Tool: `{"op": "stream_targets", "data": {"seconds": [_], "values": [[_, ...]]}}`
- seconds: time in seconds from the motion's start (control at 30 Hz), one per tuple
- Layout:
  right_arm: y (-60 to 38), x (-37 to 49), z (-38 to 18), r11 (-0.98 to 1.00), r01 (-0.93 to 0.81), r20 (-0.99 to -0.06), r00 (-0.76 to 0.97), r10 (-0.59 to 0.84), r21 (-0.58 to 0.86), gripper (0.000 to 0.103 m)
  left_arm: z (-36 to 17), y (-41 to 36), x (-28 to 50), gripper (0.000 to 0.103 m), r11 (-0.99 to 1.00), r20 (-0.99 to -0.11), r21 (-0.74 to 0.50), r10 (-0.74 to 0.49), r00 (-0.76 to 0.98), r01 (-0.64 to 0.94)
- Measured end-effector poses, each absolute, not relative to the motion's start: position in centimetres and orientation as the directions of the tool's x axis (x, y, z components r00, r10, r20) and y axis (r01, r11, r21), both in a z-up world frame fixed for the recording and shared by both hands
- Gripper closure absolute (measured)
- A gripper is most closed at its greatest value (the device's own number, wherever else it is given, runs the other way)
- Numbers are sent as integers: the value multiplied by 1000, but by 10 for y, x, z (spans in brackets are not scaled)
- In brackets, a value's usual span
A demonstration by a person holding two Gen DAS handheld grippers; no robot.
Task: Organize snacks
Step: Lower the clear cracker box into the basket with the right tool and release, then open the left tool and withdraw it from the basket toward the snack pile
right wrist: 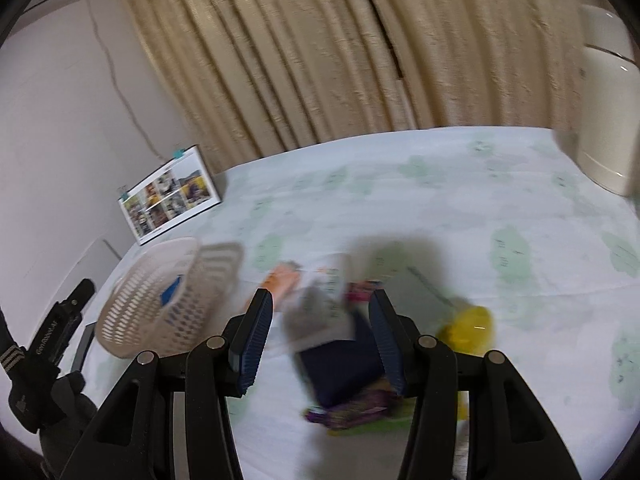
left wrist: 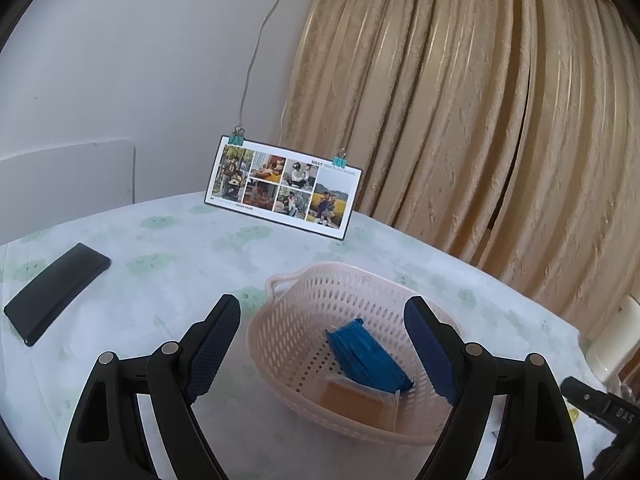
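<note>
Surface (left wrist: 168,248) with pale green-print cloth fills lower frame. Pink basket (left wrist: 320,292) lower center holds blue packet (left wrist: 366,356) and orange packet (left wrist: 352,394). Left gripper (left wrist: 322,314) fingers spread wide, empty, over basket. Right gripper (right wrist: 320,308) fingers apart above blurred snack pile (right wrist: 332,320), lower center.

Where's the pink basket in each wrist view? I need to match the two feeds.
Left wrist view: the pink basket sits at lower centre, between the open fingers of the left tool, with a blue packet inside.
Right wrist view: the basket is at lower left, blurred, left of the right tool.
Shared landmark: the clipped photo card standing against the wall.
</note>
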State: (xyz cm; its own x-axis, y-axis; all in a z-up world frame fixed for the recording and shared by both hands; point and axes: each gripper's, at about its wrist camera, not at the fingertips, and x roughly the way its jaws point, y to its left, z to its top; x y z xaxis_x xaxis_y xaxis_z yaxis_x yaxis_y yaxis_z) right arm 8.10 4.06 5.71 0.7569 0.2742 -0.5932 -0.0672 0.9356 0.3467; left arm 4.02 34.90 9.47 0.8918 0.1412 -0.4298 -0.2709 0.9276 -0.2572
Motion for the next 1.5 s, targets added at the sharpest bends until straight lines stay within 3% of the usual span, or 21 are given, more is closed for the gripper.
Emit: {"op": "stream_targets", "data": {"seconds": [0.4, 0.83, 1.5], "values": [[-21, 69, 44, 931, 75, -619, 766, 176, 357, 55, 96, 347, 41, 19, 934, -430, -245, 137, 892, -262], [-16, 78, 18, 963, 95, -712, 692, 117, 251, 68, 98, 321, 39, 19, 964, -386, -152, 144, 911, -217], [-33, 85, 14, 950, 140, -717, 688, 110, 280, 73, 89, 270, 36, 19, 997, -398, -68, 5, 918, -35]]}}
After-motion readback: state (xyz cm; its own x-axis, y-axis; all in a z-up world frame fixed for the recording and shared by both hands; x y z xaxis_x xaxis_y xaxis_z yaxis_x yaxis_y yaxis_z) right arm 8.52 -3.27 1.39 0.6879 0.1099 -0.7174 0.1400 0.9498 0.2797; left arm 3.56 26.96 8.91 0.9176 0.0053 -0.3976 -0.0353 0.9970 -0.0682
